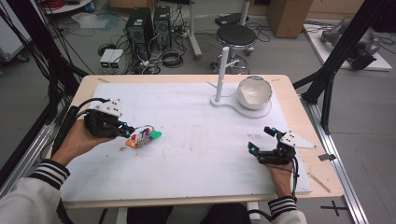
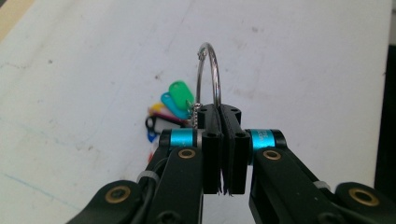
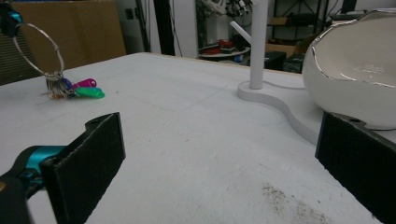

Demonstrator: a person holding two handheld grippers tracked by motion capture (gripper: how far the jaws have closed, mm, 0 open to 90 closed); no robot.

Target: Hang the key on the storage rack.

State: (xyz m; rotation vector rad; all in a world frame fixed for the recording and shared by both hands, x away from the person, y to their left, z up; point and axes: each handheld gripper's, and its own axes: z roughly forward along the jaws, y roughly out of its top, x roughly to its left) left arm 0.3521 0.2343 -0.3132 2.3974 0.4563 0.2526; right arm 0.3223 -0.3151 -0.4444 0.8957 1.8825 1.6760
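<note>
My left gripper [image 1: 127, 129] is clamped on the thin silver metal key ring [image 2: 208, 74], the pads pressed flat together on its lower arc. The left gripper view shows what the high view cannot: the ring stands upright out of my jaws as a narrow loop, its plane edge-on to the camera and its long axis running straight on from the jaws. Below and to the left of my jaws, the bunch of coloured plastic key tags [image 2: 169, 109] hangs from the ring on short chains, green and teal uppermost, with yellow, pink, black and blue under them. From that view I cannot tell whether the lowest tags touch the white table mat [image 2: 303, 70].

The high view gives the layout instead. There the tags [image 1: 142, 136] sit just beyond my left jaws, trailing to the right of them, the green one farthest out. The ring itself is too small there to make out clearly.

The right gripper view adds the side-on look. The ring [image 3: 39, 49] shows as a wide open circle tilted up toward my left gripper at the top left corner, with the tags [image 3: 77, 89] resting on the mat at its low end.

My right gripper [image 1: 263, 139] is released, jaws spread wide with nothing between them, low over the mat and well apart from the ring. Ahead of it, to its right, stand the white post stand [image 3: 258, 44] and the white glazed bowl [image 3: 359, 74] on the stand's base.
</note>
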